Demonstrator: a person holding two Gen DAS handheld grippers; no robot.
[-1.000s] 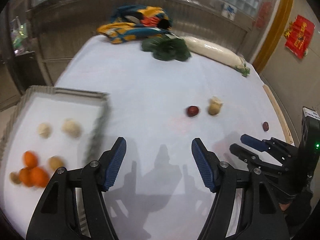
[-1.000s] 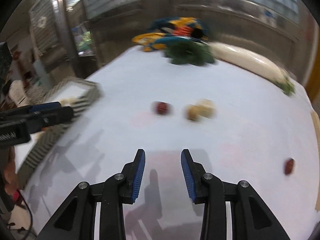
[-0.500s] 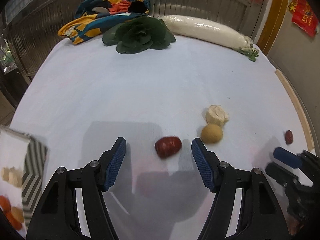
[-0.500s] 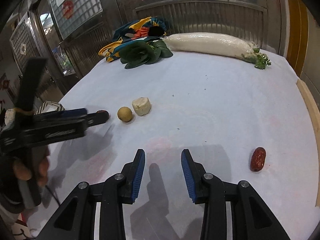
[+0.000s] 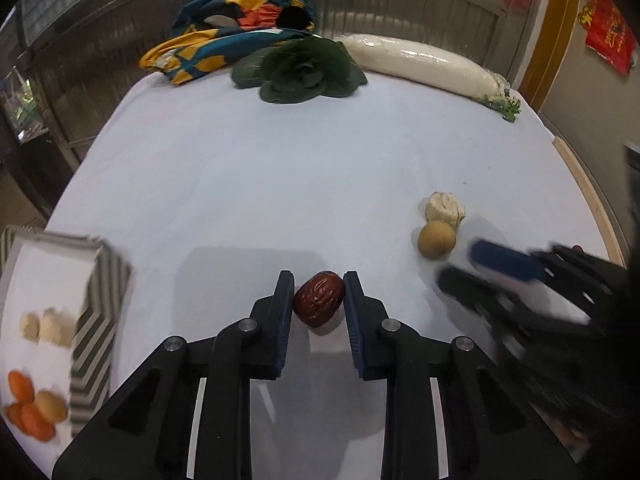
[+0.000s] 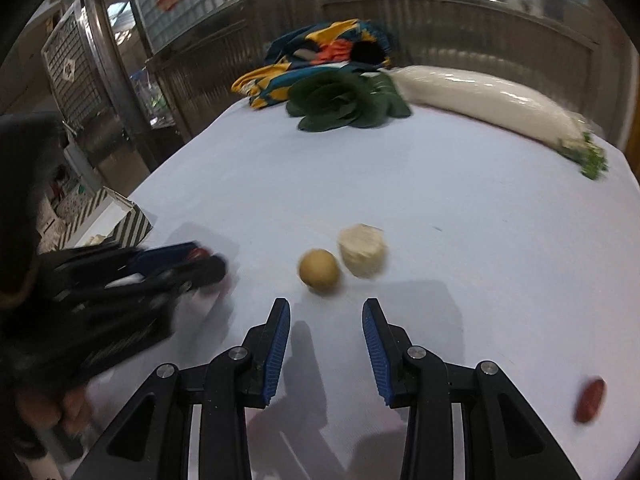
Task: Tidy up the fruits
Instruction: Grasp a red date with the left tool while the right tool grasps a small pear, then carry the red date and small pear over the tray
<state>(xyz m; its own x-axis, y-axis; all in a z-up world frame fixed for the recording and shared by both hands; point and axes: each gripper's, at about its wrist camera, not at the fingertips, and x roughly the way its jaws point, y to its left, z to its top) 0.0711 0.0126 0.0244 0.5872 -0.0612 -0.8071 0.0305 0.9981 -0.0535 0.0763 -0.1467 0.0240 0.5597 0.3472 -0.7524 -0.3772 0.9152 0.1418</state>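
Note:
My left gripper (image 5: 318, 284) is shut on a dark red date (image 5: 319, 298) resting on the white table; it also shows blurred in the right wrist view (image 6: 200, 260). A round tan fruit (image 5: 436, 239) and a pale chunk (image 5: 443, 208) lie to its right, touching each other; both show in the right wrist view, the fruit (image 6: 319, 270) beside the chunk (image 6: 363, 251). My right gripper (image 6: 325, 312) is open and empty just short of them; it also shows in the left wrist view (image 5: 476, 264). A second red date (image 6: 589, 399) lies at the right.
A striped-rim tray (image 5: 100, 300) at the left holds orange fruits (image 5: 24, 404) and pale pieces (image 5: 48, 326). At the far edge lie leafy greens (image 5: 300, 70), a long white radish (image 5: 424, 62) and a colourful cloth (image 5: 232, 30). A wooden strip (image 5: 588, 204) runs along the table's right edge.
My left gripper moved forward to the red date and closed on it. My right gripper swung left toward the tan fruit and pale chunk and opened wider.

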